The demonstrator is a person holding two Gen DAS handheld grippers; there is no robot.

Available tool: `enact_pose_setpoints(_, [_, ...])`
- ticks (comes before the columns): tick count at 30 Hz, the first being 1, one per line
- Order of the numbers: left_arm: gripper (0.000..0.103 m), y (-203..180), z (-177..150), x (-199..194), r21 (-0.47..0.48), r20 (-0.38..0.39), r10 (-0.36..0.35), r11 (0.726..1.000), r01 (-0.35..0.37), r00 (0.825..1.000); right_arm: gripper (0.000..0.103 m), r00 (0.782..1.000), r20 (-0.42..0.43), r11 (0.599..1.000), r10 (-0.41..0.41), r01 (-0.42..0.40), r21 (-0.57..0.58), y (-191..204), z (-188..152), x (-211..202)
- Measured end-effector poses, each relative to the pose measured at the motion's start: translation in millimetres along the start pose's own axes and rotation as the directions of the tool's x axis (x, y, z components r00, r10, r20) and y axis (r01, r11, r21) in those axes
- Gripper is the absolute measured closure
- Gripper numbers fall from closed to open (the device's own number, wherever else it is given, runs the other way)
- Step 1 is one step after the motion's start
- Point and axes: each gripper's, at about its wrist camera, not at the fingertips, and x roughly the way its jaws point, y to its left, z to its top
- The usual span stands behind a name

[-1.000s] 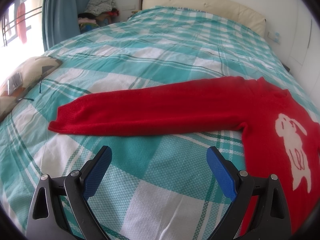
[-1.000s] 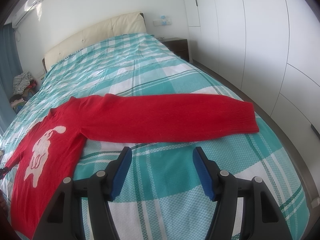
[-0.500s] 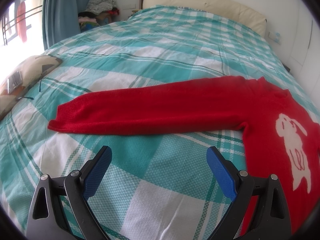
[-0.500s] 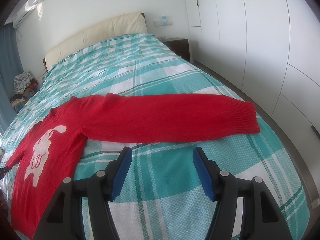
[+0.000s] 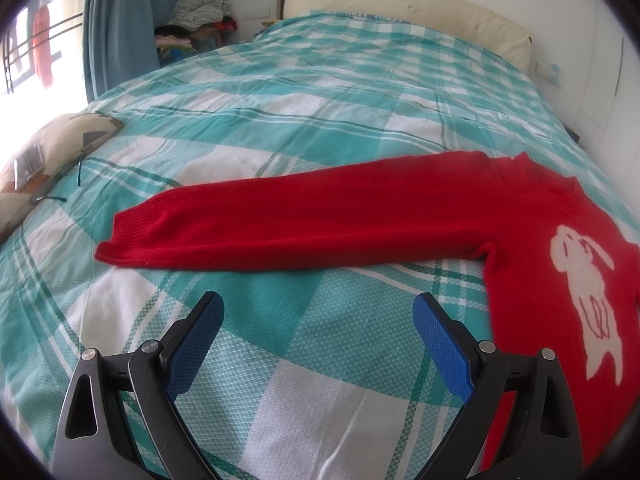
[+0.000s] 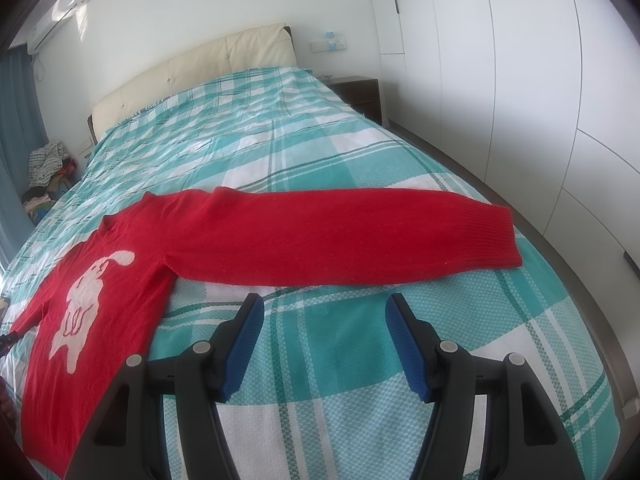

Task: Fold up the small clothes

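A red knitted sweater [image 5: 552, 216] with a white rabbit figure [image 5: 584, 296] lies flat on the bed [image 5: 320, 92], on a bedspread of teal and white checks. Both sleeves are stretched out to the sides.

The left gripper [image 5: 318, 316] has its blue fingers [image 5: 196, 344] wide apart, with only bedspread between them. One sleeve [image 5: 300, 220] lies across just ahead of the fingertips, not touching them; the body of the sweater is beside the right-hand finger.

The right gripper [image 6: 324, 318] is also open and holds nothing. The other sleeve [image 6: 340, 236] lies ahead of its fingers [image 6: 404, 344], apart from them.
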Motion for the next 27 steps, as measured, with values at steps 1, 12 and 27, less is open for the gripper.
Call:
enact_pose_setpoints(1, [0.007, 0, 0, 0, 0.000, 0.001, -0.001, 1.000, 0.001, 1.000, 0.040, 1.000, 0.001, 1.000, 0.001, -0.001, 0.000, 1, 0, 0])
enact_pose_setpoints(12, [0.007, 4, 1, -11, -0.029, 0.035, -0.045, 0.999, 0.046, 0.998, 0.040, 0.999, 0.052, 0.981, 0.006, -0.016, 0.192, -50, 11, -13])
enact_pose_setpoints(27, [0.007, 0, 2, -7, -0.013, 0.021, -0.024, 1.000, 0.025, 0.999, 0.038, 0.934, 0.075, 0.621, 0.348, -0.289, 0.729, -203, 13, 57])
